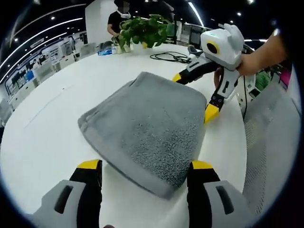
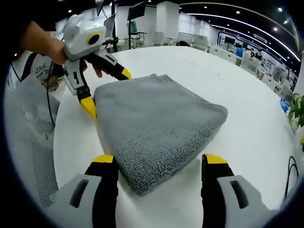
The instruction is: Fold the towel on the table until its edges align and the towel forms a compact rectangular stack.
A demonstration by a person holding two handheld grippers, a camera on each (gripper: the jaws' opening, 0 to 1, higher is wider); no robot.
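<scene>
Now: folded towel (image 1: 147, 128) betw. both tongs; L gripper (image 1: 145, 173) & R gripper (image 2: 159, 164) released, jaws spread, clear of cloth.

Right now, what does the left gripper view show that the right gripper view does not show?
Left gripper view: a potted plant at the far side of the table, a black cable beside it, and a person standing behind. Right gripper view: rows of desks beyond the table. Both: the folded grey towel on the white table, and both open grippers, left and right.
</scene>
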